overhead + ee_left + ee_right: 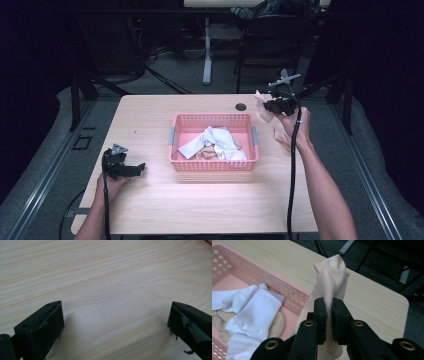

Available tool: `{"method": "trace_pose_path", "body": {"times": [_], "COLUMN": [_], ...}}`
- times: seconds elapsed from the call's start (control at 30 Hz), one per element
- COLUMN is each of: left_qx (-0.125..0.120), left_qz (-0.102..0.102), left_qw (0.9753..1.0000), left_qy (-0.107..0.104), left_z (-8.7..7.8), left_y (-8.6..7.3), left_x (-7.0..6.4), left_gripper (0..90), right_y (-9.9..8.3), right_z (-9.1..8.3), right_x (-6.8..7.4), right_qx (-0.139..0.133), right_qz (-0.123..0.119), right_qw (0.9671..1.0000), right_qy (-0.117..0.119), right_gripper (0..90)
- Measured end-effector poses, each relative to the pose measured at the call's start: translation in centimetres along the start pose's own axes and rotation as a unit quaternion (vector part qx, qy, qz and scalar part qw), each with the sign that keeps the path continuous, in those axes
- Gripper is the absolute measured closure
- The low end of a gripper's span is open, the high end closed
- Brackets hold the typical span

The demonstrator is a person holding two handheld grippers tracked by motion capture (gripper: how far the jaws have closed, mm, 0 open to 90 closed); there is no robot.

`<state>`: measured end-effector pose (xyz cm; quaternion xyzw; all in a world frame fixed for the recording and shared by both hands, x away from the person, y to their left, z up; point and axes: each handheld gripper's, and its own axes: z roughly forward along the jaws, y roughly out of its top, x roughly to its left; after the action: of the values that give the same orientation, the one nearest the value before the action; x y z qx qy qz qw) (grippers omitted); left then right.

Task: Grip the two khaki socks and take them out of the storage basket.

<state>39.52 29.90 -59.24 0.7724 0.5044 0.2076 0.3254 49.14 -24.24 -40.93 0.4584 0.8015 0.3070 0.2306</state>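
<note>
My right gripper (330, 305) is shut on a beige sock (331, 280), which hangs from its jaws above the table, to the right of the pink basket (242, 266). From above, that gripper (270, 106) holds the sock (262, 109) beyond the basket's (212, 164) far right corner. Inside the basket lie white socks (220, 141) and beige socks (205, 153); the white socks (252, 312) also show close up. My left gripper (137, 169) rests low at the table's left, open, with nothing between its jaws (115, 320).
The wooden table (200, 200) has a round cable hole (241, 107) near its far edge. Another beige sock (281, 135) lies on the table under my right hand. Table legs and cables stand on the dark floor beyond.
</note>
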Motion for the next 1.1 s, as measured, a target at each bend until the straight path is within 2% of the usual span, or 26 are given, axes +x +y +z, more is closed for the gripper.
{"method": "trace_pose_path", "body": {"times": [0.27,0.37,0.53,0.57,0.73,0.8,0.9,0.97,1.1], "left_qx": [0.0,0.0,0.0,0.0,0.0,0.0,-0.001,-0.001,-0.001], "left_qz": [0.0,0.0,0.0,0.0,-0.001,-0.001,0.001,0.001,0.001], "left_qw": [1.0,1.0,1.0,1.0,1.0,1.0,1.0,1.0,1.0], "left_qy": [0.0,0.0,0.0,0.0,0.001,0.001,-0.003,-0.002,-0.002], "left_z": [0.0,0.0,0.0,0.0,0.0,0.0,0.0,0.0,0.0], "left_y": [0.0,0.0,0.0,0.0,0.0,0.0,0.0,0.0,0.0], "left_x": [0.0,0.0,0.0,0.0,0.0,0.0,0.1,0.1,0.1], "left_gripper": [0.3,0.2,0.2,0.3,0.3,0.2,0.4,0.7,0.6], "right_y": [-1.1,-1.6,-2.8,-3.0,-4.1,-4.6,-5.3,-5.6,-5.8], "right_z": [-0.4,-0.2,0.8,1.1,2.6,3.6,5.3,6.2,7.5], "right_x": [-2.0,-2.5,-2.9,-3.0,-3.4,-3.4,-3.3,-3.3,-3.3], "right_qx": [0.009,0.021,0.037,0.045,0.06,0.07,0.103,0.111,0.134], "right_qz": [0.028,0.032,0.041,0.051,0.063,0.074,0.078,0.092,0.1], "right_qw": [0.9996,0.9992,0.9984,0.9977,0.9962,0.9948,0.9916,0.9895,0.986], "right_qy": [-0.005,-0.011,-0.013,-0.007,-0.004,0.004,0.001,0.004,-0.001], "right_gripper": [82.2,82.2,82.1,82.1,82.1,82.1,82.0,81.8,80.5]}}
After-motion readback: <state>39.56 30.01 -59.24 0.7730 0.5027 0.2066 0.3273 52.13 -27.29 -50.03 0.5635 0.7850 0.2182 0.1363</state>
